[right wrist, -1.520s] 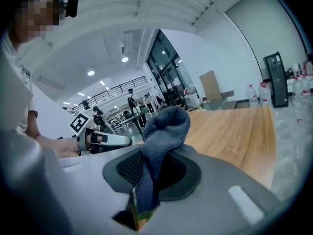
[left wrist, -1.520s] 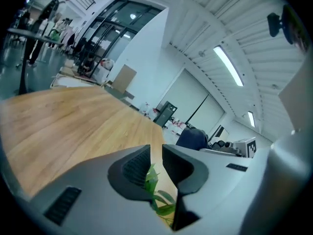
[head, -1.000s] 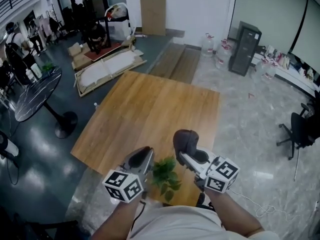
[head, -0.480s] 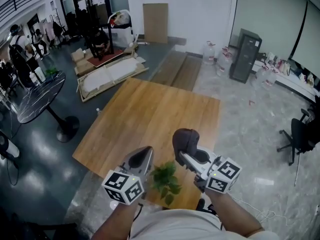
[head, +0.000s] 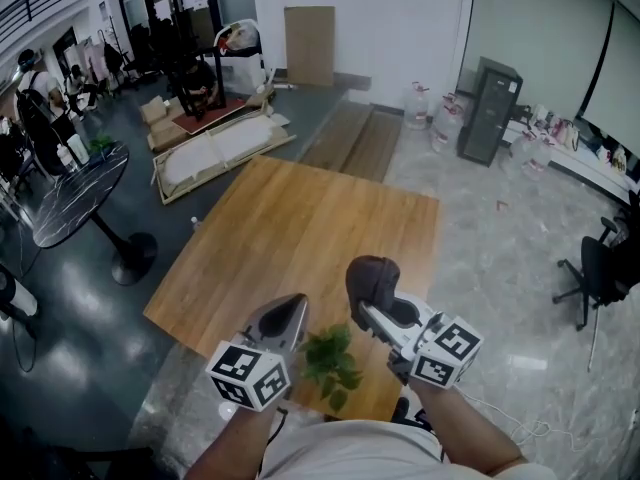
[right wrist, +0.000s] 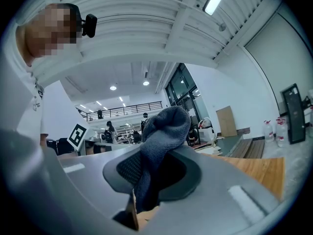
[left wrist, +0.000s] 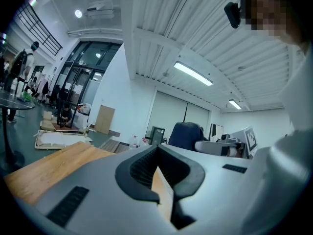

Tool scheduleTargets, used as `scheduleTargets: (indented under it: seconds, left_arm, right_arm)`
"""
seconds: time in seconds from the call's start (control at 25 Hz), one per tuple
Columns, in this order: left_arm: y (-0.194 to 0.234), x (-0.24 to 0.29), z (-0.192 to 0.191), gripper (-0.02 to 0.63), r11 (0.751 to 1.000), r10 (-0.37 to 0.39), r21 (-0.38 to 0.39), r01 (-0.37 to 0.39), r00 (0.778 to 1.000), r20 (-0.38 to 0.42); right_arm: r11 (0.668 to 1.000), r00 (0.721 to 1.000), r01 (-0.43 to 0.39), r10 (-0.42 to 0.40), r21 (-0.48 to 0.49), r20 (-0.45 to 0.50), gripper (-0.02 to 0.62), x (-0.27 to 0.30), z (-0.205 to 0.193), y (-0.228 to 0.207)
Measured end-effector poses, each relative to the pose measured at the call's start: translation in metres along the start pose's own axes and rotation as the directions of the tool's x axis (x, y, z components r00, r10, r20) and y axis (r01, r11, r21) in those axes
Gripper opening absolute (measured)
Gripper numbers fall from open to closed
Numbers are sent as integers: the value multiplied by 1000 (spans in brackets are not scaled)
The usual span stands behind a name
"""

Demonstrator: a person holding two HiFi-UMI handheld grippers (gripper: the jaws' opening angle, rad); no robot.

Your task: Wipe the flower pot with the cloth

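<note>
- Head view: the plant [head: 330, 358] stands at the near edge of the wooden table [head: 300, 218], between the two tools. Its leaves hide the flower pot itself. The left gripper [head: 290, 310] is just beside the leaves on one side. The right gripper [head: 372, 308] is on the other, with the dark cloth [head: 368, 276] bunched at its tip.
- Left gripper view: the left gripper [left wrist: 156, 153] has its jaws pressed together on nothing, with only a sliver of wood showing past them. It points out over the table [left wrist: 49, 168], not at the pot. To steady the pot well it would probably need to open and come down lower.
- Right gripper view: the right gripper [right wrist: 146, 180] pinches the cloth [right wrist: 164, 131] firmly, a thick wad standing above the jaws. The wad, rather than the hard jaw tips, should meet the pot wall, coming in below the leaves.
</note>
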State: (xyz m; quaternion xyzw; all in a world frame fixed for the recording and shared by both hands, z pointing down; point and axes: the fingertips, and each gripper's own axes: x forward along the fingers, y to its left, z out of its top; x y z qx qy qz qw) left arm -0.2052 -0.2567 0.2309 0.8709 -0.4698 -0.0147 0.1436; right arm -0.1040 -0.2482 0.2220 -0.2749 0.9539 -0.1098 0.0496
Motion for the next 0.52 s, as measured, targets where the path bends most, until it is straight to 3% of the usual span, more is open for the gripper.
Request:
scheduleTargets:
  seconds: [0.52]
  left_arm:
    - [-1,0,3,6,1000,-2,-28,3,1000,7]
  right_arm:
    - [1000,1000,-3,3,4,-19,63,3,-3,-4]
